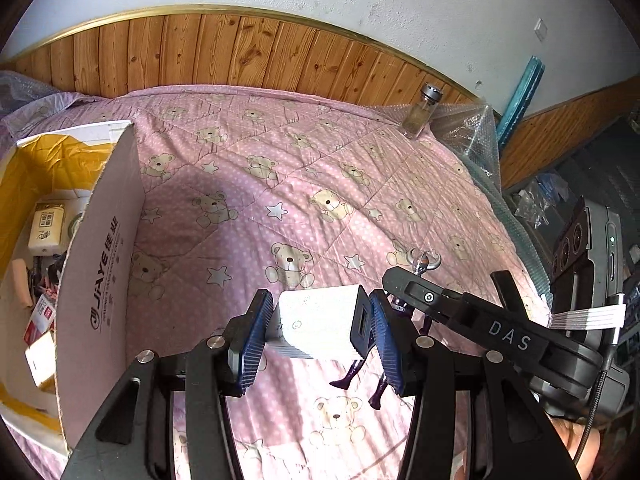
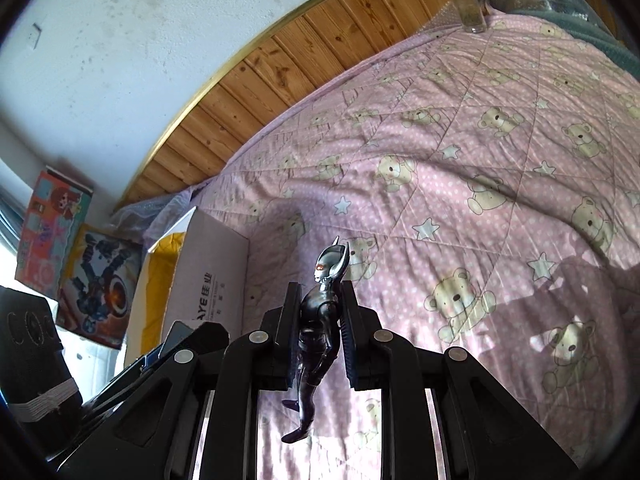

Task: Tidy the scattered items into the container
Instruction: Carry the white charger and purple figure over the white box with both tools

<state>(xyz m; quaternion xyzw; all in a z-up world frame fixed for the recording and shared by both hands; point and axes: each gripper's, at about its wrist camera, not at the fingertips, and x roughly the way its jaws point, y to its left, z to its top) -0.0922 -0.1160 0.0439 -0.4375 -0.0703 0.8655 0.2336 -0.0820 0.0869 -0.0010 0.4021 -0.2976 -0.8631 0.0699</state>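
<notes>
Gripping a white charger block (image 1: 320,326) between its blue pads, the left gripper (image 1: 318,334) holds it above the pink bear-print quilt (image 1: 280,184) of the bed, just right of the open cardboard box (image 1: 100,264). The box stands at the left and already contains small packets and a white device on its yellow lining. The right gripper (image 2: 320,332) is clamped on a dark horned figurine (image 2: 320,320), held upright above the quilt, legs dangling below the fingers. At the bed's far right corner a glass bottle (image 1: 420,114) with a metal cap stands beside bubble wrap (image 1: 468,128). Wood panelling (image 1: 240,52) runs along the far wall.
</notes>
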